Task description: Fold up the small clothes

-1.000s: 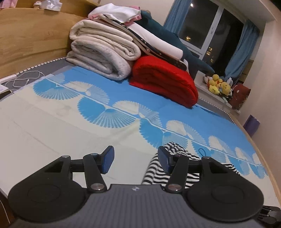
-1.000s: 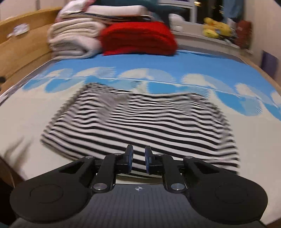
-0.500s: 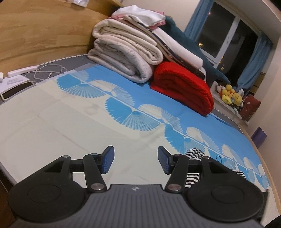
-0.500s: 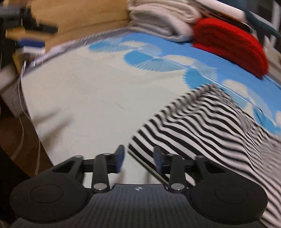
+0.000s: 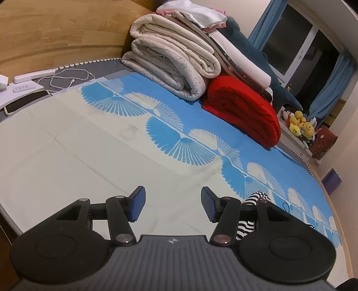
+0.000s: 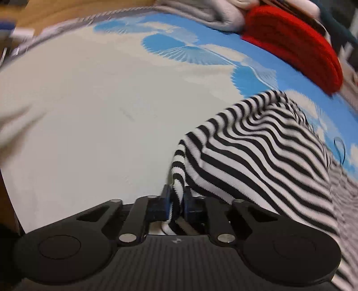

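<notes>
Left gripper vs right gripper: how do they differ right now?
The left gripper stands open with nothing between its pads; the right gripper is closing on an edge of the striped garment, cloth pinched between its pads. The left gripper faces bare bedsheet; the right gripper faces the garment, lifted at its corner. Both have blue pads.

A wide bed (image 5: 73,143) covered by a cream sheet with a blue band of white fan motifs (image 5: 190,143) fills the room beneath a curved light-wood headboard (image 5: 56,33). Against it rest a folded beige fleece blanket (image 5: 170,65), a rolled red blanket (image 5: 243,109) and a stack of white and pink linen (image 5: 194,13). A dark window (image 5: 297,44) framed by blue curtains (image 5: 337,82) shows night outside. Yellow plush toys (image 5: 299,125) sit on the sill, and a white charging cable (image 5: 67,78) lies at the bed's grey edge.
</notes>
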